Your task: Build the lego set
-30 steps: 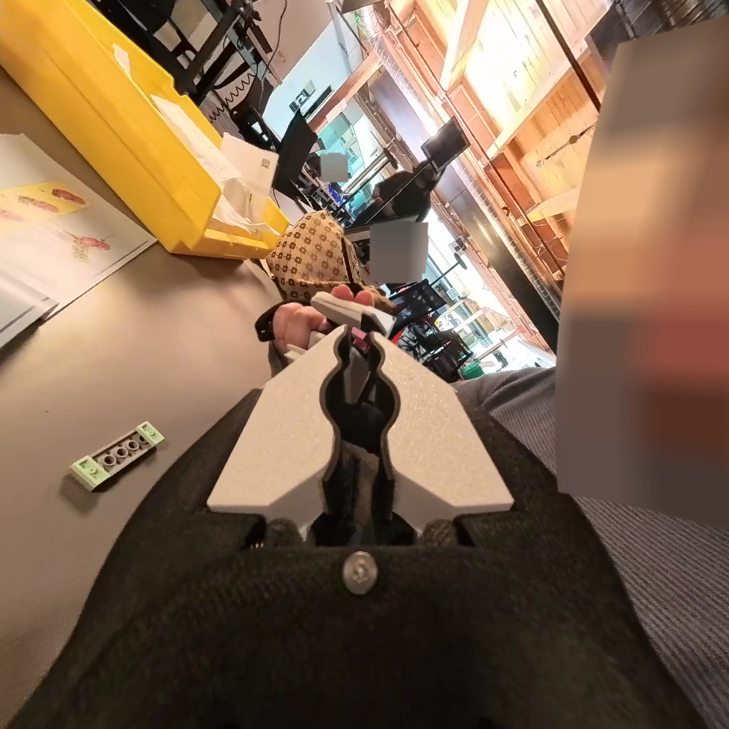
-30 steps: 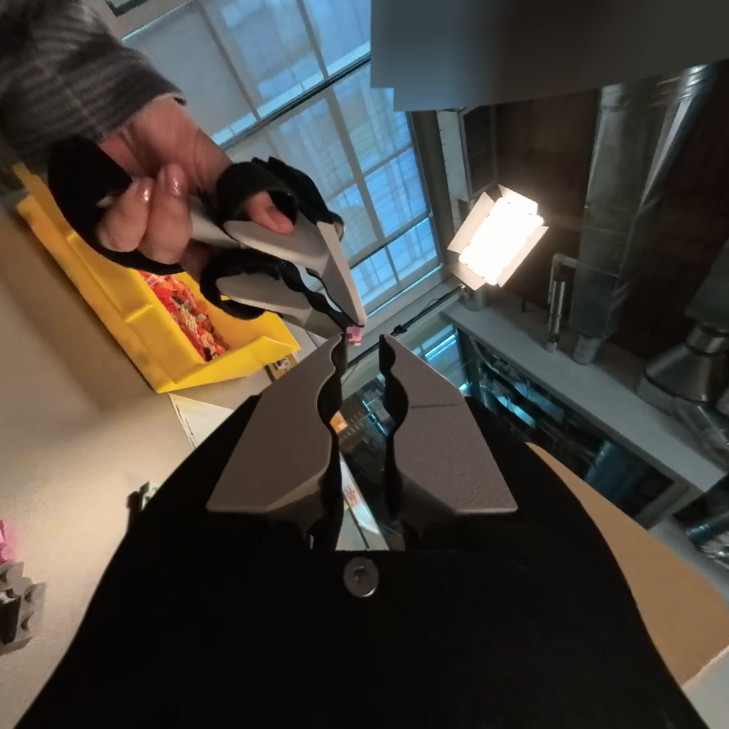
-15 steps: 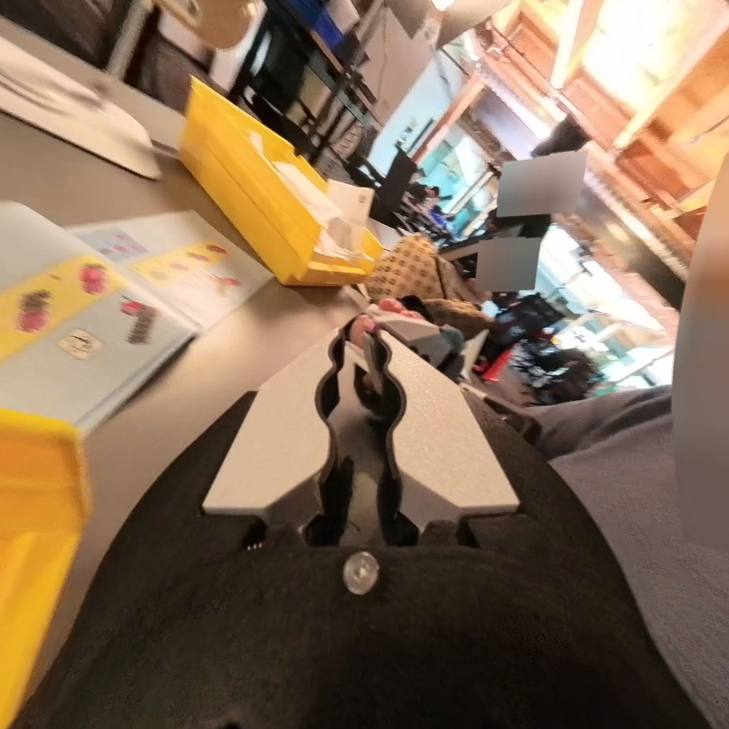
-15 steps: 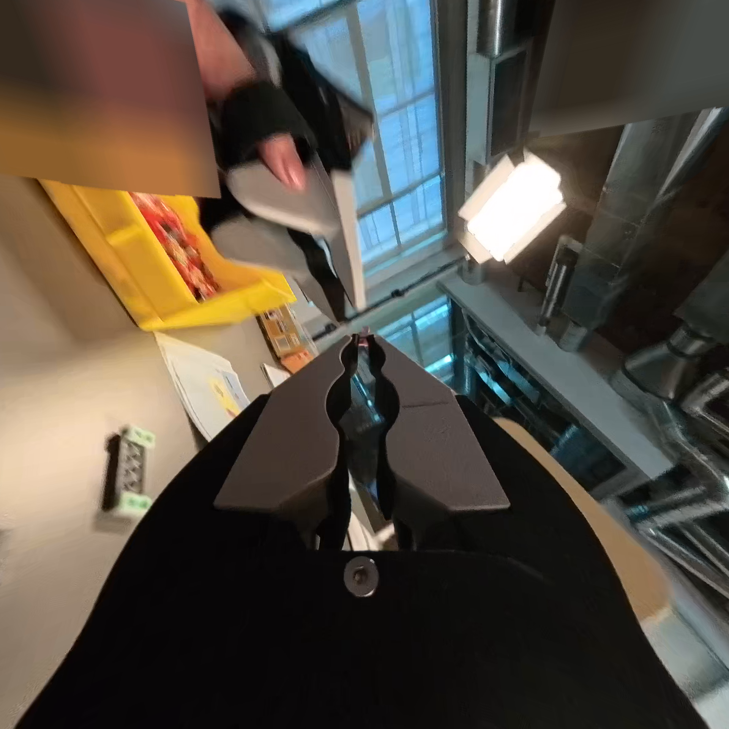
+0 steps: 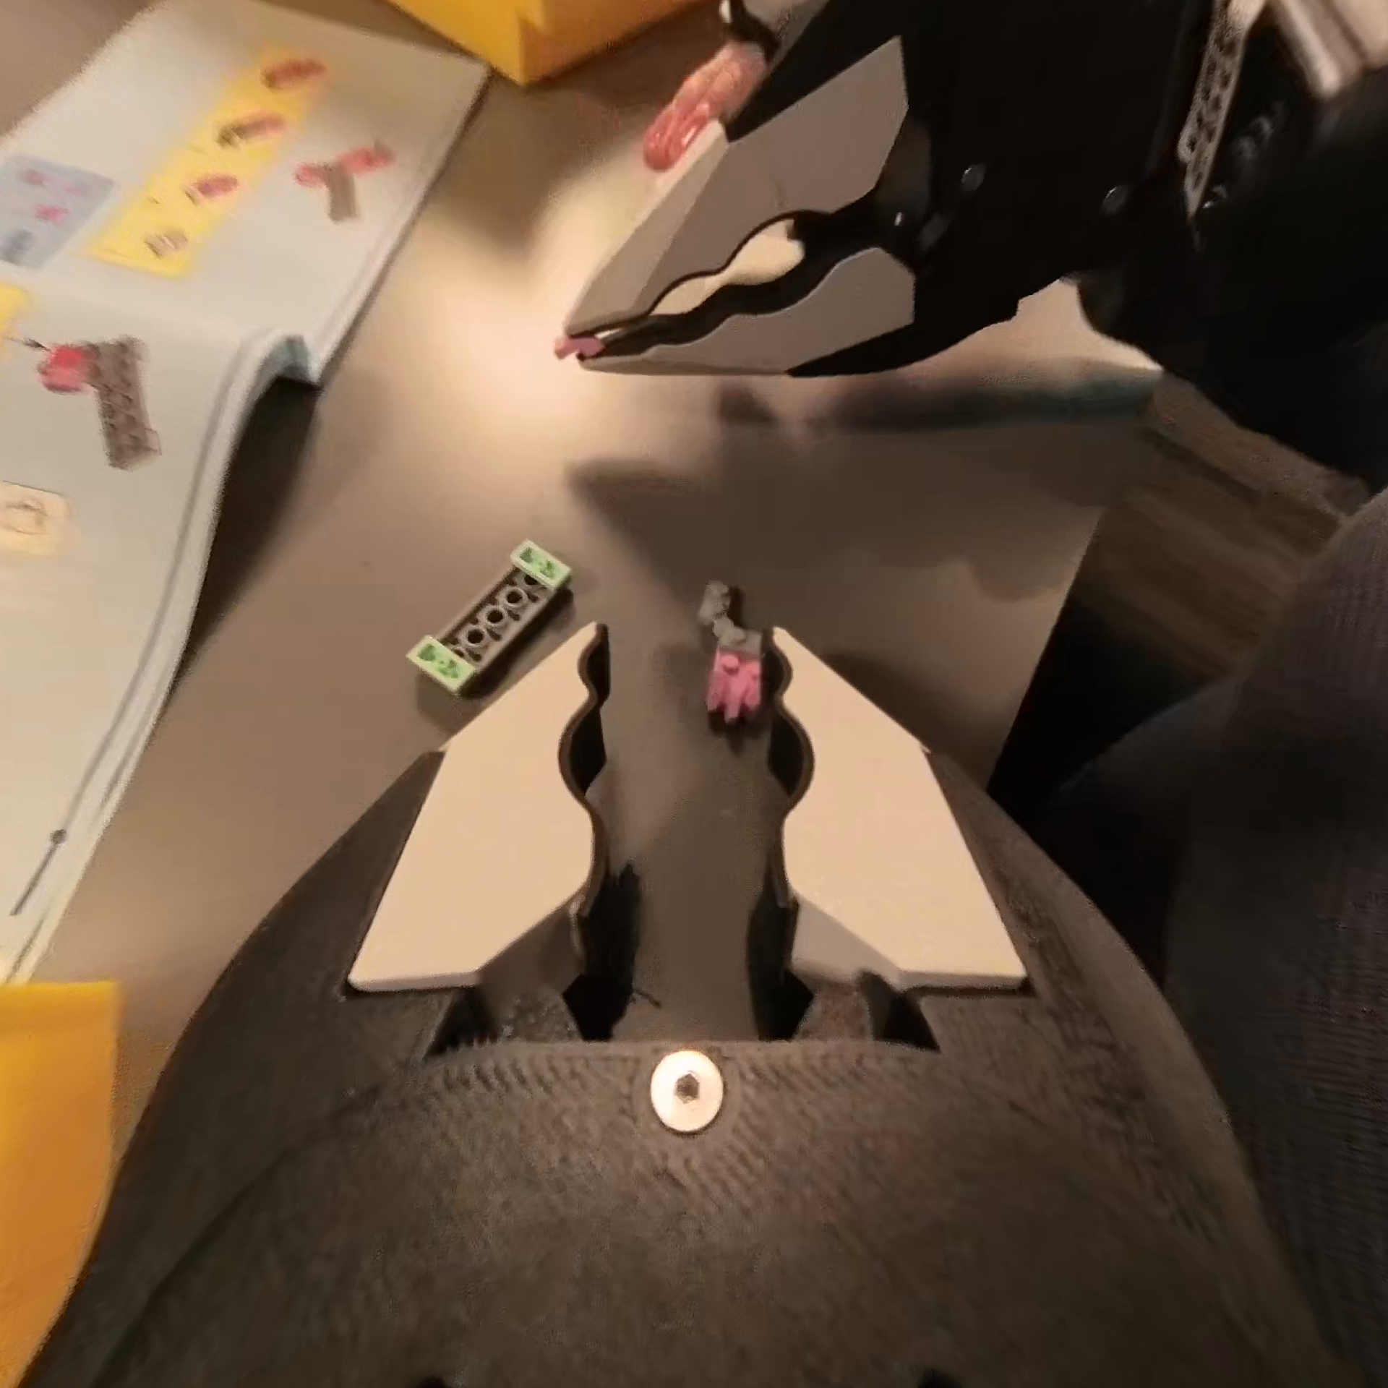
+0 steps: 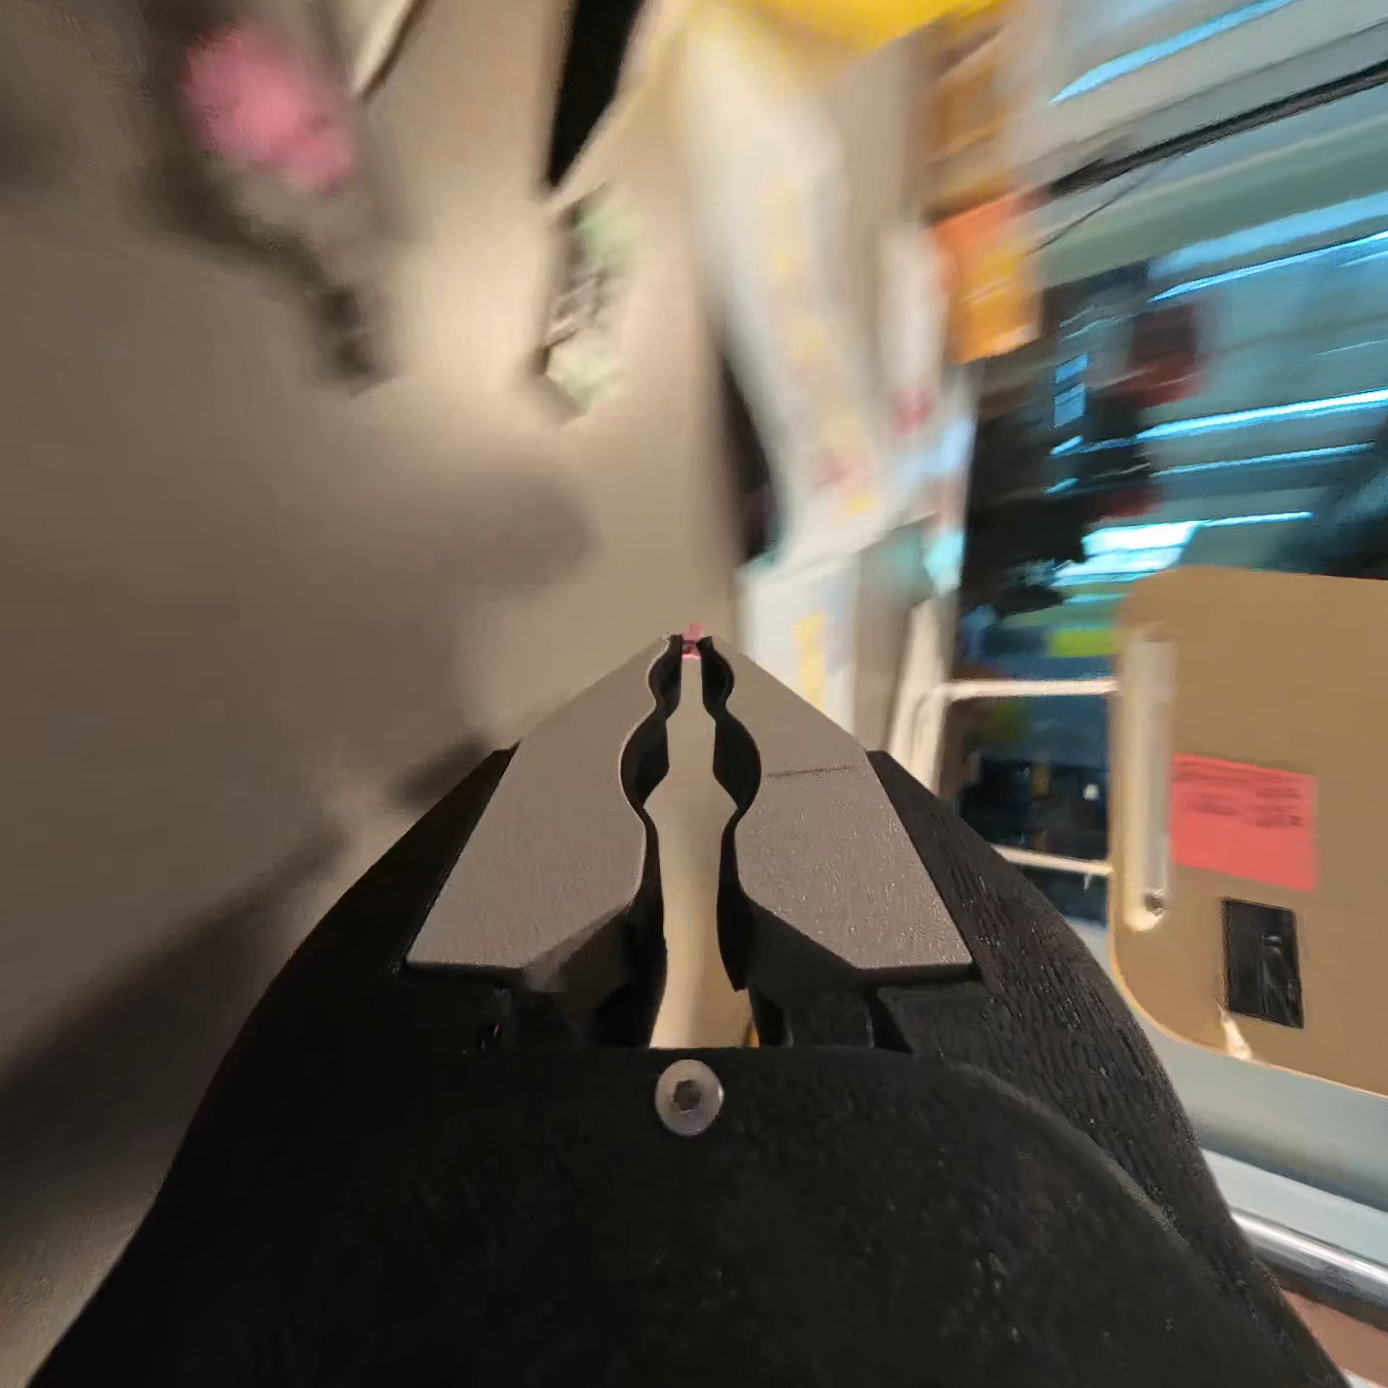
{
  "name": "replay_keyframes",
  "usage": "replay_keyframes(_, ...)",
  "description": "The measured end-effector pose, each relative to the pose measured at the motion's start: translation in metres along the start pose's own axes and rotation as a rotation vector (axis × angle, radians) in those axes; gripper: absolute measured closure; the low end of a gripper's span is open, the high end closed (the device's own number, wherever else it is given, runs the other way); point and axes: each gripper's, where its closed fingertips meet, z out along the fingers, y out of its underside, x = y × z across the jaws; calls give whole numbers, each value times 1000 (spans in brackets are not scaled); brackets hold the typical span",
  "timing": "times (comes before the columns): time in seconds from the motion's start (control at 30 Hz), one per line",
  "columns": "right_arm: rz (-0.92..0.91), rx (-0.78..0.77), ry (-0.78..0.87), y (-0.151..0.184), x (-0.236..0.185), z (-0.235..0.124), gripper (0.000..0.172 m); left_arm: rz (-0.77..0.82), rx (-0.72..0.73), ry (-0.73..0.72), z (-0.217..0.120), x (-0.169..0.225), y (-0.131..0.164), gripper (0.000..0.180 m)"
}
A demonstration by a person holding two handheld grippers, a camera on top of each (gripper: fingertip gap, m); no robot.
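Note:
My left gripper [image 5: 687,642] is open and empty, above the brown table [image 5: 789,511]. A small pink and grey brick build [image 5: 732,668] lies on the table just inside my right fingertip; whether it touches it is unclear. A grey brick plate with green ends [image 5: 490,617] lies just left of my left fingertip. My right gripper [image 6: 692,644] is shut on a tiny pink piece [image 6: 692,635] at its tips. It also shows in the left wrist view [image 5: 593,351], held in the air over the table, the pink piece [image 5: 577,345] sticking out of its tips.
An open instruction booklet [image 5: 188,315] lies at the left. Yellow bins sit at the top [image 5: 571,37] and lower left [image 5: 52,1126]. A person's dark clothing [image 5: 1239,751] fills the right side. The right wrist view is motion-blurred. Across from one pair of fingers to the other is roughly 10 cm.
The left gripper opened, let go of the pink piece and swung down toward the table. The right gripper closed on the pink piece and now carries it, moving fast.

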Motion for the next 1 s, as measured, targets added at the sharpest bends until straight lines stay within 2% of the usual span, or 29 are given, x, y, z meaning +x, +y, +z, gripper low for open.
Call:
replay_keyframes(0.13, -110, -96, -67, 4, -27, -11, 169, -15, -57, 106, 8, 13, 12, 135)
replay_keyframes(0.37, -174, -152, -150, -6, -34, -17, 168, 74, -98, 130, 11, 18, 16, 132)
replay_keyframes(0.6, 62, -152, -291, -16, -37, -25, 157, 93, -103, 145, 11, 20, 17, 133)
replay_keyframes(0.77, 398, -92, -452, -20, -45, -36, 150, 98, -108, 160, 8, 21, 19, 134)
replay_keyframes(1.0, 664, 39, -613, -21, -54, -46, 148, 194, -109, 150, 5, 21, 24, 141)
